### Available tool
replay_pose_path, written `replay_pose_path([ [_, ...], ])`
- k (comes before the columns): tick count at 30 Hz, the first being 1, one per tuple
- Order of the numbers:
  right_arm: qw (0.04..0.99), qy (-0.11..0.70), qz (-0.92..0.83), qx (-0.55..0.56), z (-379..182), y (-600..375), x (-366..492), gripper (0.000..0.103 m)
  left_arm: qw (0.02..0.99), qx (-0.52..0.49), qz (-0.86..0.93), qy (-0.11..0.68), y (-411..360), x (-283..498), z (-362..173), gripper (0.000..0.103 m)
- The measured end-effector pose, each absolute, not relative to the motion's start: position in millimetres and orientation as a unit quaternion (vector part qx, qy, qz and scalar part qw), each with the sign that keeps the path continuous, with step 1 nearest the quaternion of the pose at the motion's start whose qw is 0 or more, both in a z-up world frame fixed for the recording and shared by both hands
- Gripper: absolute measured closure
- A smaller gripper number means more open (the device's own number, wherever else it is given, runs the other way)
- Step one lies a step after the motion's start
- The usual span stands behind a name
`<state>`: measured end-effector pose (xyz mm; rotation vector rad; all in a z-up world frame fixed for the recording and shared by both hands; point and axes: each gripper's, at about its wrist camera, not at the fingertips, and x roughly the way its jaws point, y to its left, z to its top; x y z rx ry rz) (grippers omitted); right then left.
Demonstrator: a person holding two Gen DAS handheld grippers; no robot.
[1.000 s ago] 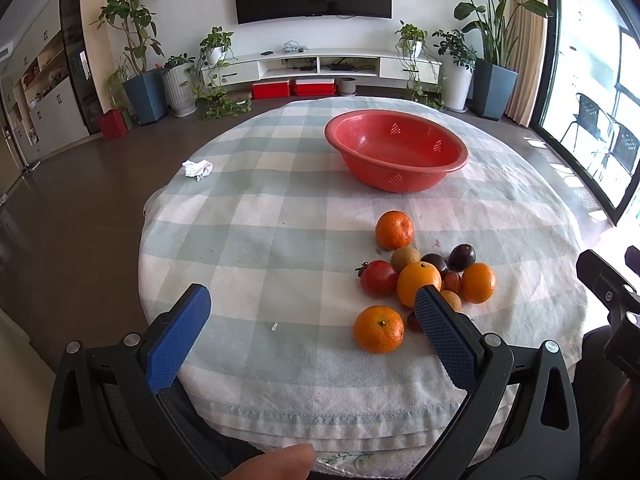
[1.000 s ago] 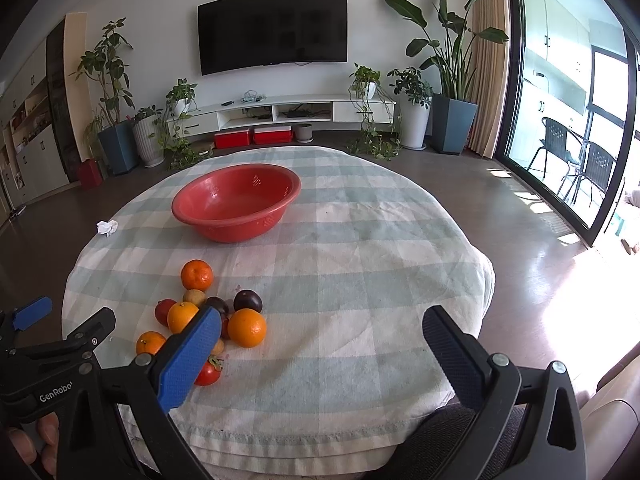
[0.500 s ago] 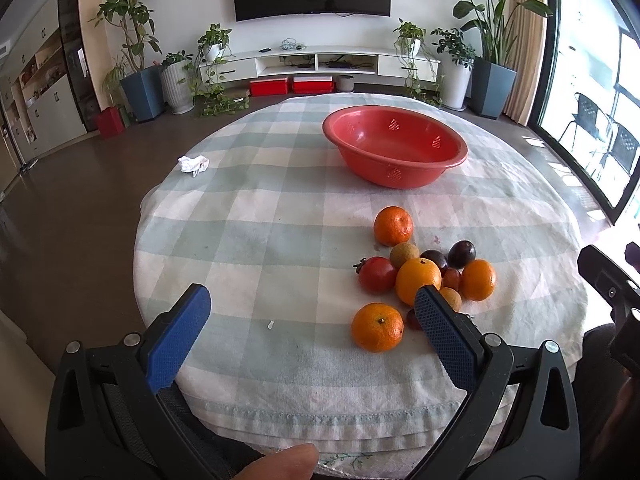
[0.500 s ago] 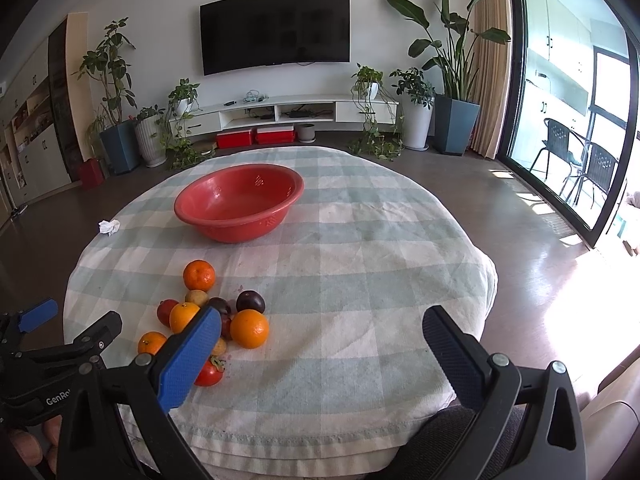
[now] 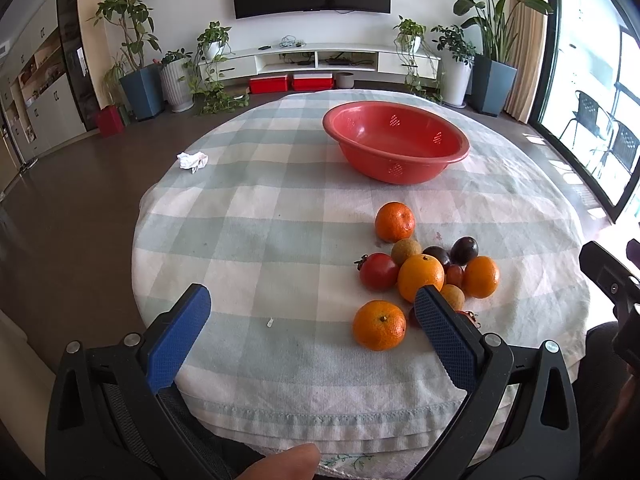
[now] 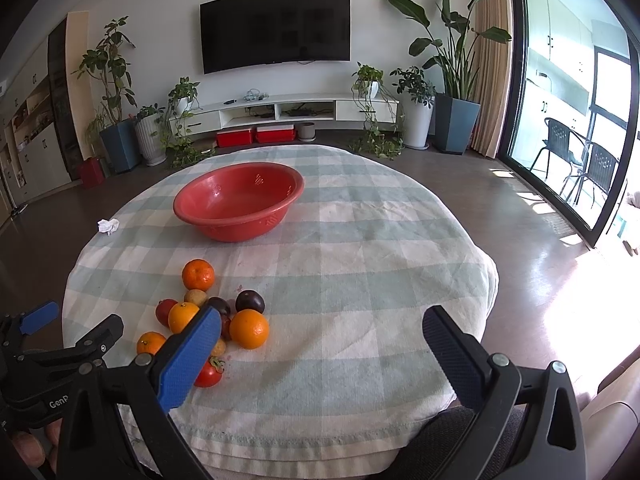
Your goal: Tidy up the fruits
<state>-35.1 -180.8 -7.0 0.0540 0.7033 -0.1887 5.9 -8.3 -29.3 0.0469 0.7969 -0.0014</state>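
Fruits (image 5: pixel 416 276) cluster near the table's (image 5: pixel 280 240) front edge; both spread-wide, empty grippers, left gripper (image 5: pixel 312 332) and right gripper (image 6: pixel 320 352), should lift singly into the red basin (image 5: pixel 396 146).

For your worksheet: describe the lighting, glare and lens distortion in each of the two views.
Left wrist view: fisheye bends the table edge and darkens the corners; bright window at right; fruits sharp. Right wrist view: strong glare on the floor beside the window, washing out detail; red bowl evenly lit.

Bare cloth (image 6: pixel 360 264) right of fruit cluster (image 6: pixel 208 316).
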Motion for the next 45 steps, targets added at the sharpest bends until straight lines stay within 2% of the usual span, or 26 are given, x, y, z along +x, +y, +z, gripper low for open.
replay_pose_path([
  [34,0.933,0.347,-0.092,0.028,-16.4,-179.3,-35.6,0.0,0.92,0.018,-0.003,0.391,-0.4,8.5,-33.5,0.0],
  [42,0.935,0.342,-0.084,0.043,-28.2,-187.0,-40.0,0.0,0.912,-0.034,-0.151,0.379,10.1,9.1,-39.5,0.0],
  [45,0.939,0.33,-0.073,0.067,-30.1,-192.5,-46.1,0.0,0.912,-0.01,-0.173,0.373,8.0,3.0,-42.8,0.0],
])
